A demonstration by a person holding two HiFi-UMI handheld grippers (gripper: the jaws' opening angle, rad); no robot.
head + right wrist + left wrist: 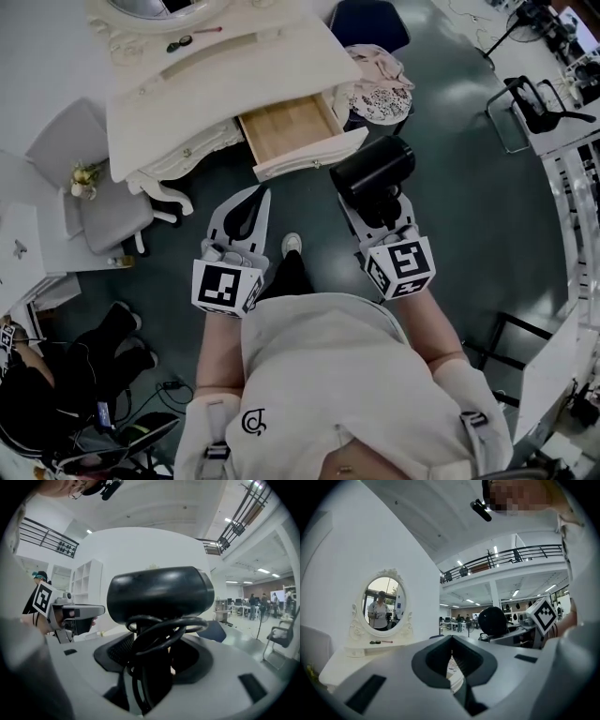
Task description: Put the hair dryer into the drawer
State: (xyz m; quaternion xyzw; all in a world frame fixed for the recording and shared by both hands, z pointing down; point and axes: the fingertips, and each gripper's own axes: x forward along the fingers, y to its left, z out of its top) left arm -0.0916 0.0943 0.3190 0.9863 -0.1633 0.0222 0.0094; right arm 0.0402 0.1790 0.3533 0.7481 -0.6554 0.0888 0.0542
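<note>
A black hair dryer (373, 169) with its cord coiled round the handle is clamped in my right gripper (375, 208), just right of the open drawer (286, 127). The drawer is pulled out of the white dressing table (216, 84) and its wooden inside is bare. In the right gripper view the hair dryer (159, 592) fills the middle, its handle and cord between the jaws of the right gripper (157, 656). My left gripper (258, 199) hangs shut and empty below the drawer's front. In its own view the left gripper (451, 638) is closed, with the hair dryer (492, 620) to the right.
A grey chair (94, 206) stands left of the table. A round stool with cloth on it (380, 94) sits right of the drawer, a blue chair (370, 21) behind it. An oval mirror (384, 603) tops the table. A black stand (534, 103) is far right.
</note>
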